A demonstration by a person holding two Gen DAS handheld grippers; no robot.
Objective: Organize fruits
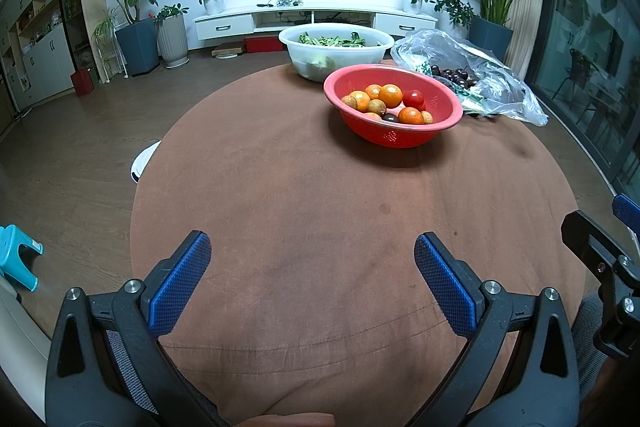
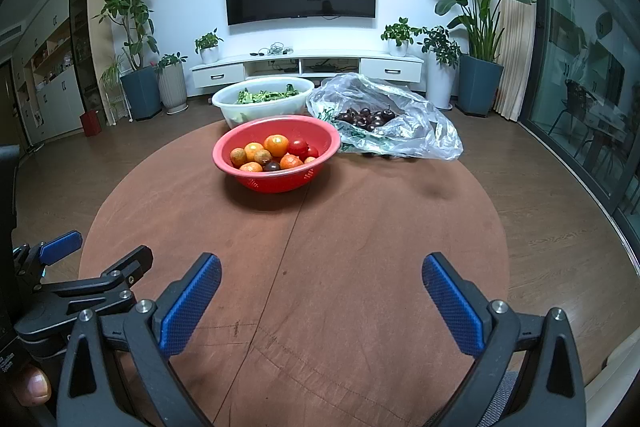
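Looking across the round table [image 2: 360, 247] from your near edge, you have three containers grouped at the far edge. Left to right: one white basin [image 2: 262, 105] of leafy greens [image 2: 266, 95] at the very back, one red colander [image 2: 276, 153] just in front of it and touching or nearly so, and one crumpled clear plastic bag [image 2: 392, 123] at the far right, lying open beside the colander.

Inside the colander you can count about four oranges [image 2: 277, 145], three small brownish round fruits [image 2: 262, 157], two red tomatoes [image 2: 298, 147] and one dark plum-like fruit [image 2: 273, 166]; some are partly hidden, so the count is approximate. The bag holds a pile of dark cherries [image 2: 366, 118], too many and too overlapped to count. All the fruit sits in these two places; none lies loose on the brown cloth.

Your left gripper [image 1: 312, 263] hangs over the near edge of the table with its two blue-padded fingers spread wide, holding nothing and touching nothing. Your right gripper [image 2: 322, 283] sits just beside it, also over the near edge, fingers equally wide apart and empty. Both are well apart from the colander. A fingertip [image 2: 34, 385] of yours shows at the lower left corner of the right view.
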